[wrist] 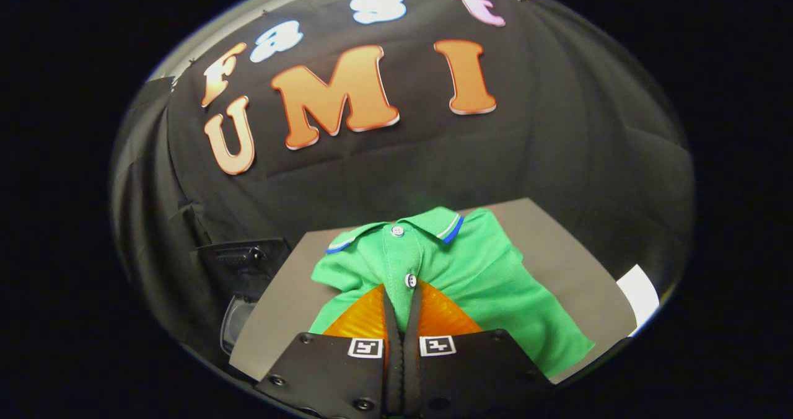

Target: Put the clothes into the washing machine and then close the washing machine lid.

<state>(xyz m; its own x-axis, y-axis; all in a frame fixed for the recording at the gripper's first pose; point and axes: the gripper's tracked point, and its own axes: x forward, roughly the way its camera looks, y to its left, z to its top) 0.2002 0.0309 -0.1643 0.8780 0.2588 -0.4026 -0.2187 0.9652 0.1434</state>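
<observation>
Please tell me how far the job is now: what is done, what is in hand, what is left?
Done: nothing visibly finished; the shirt lies on the table. In hand: the hand-held gripper has its fingers closed on the shirt's front, pinching the fabric. Left: carrying it to the dark machine beside the table, then closing the lid.

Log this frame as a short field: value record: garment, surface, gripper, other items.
garment: green polo shirt, blue-trimmed collar, buttoned placket, lying on the table
surface: grey tabletop
gripper: gripper fingers nearly together, pinching a fold of the shirt at the placket
other items: dark machine beside the table; white sheet at the table's far side
task state: shirt not yet in the washer
</observation>
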